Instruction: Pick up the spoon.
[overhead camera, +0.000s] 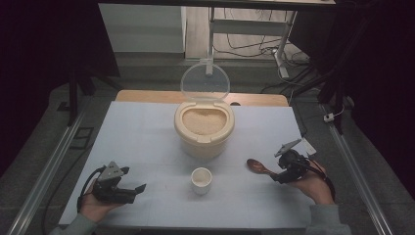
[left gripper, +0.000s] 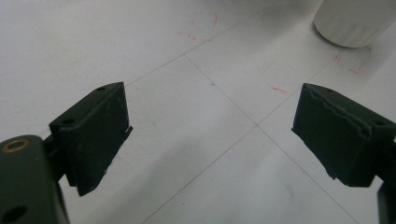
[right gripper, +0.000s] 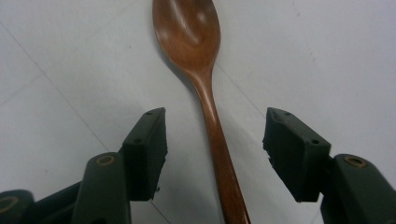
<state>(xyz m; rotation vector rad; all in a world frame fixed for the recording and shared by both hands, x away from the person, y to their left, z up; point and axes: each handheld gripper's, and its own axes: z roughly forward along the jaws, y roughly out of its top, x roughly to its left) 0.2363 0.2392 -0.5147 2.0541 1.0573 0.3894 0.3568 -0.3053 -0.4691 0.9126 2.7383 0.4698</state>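
Note:
A brown wooden spoon [overhead camera: 257,166] lies flat on the white table sheet at the right, bowl pointing left. My right gripper [overhead camera: 278,175] sits over its handle. In the right gripper view the spoon [right gripper: 205,79] runs up between the two jaws, whose pads stand apart from the handle on both sides, so the right gripper [right gripper: 214,140] is open. My left gripper [overhead camera: 139,188] rests at the front left in a hand, open and holding nothing; its jaws stand wide over bare sheet in the left gripper view [left gripper: 210,126]. A small white cup [overhead camera: 201,179] stands at the front centre.
A cream rice container [overhead camera: 204,128] full of grains stands at mid-table, its clear round lid [overhead camera: 205,82] raised upright behind it. The cup's base [left gripper: 352,21] shows at the upper right of the left gripper view. Metal rails [overhead camera: 44,171] run along both table sides.

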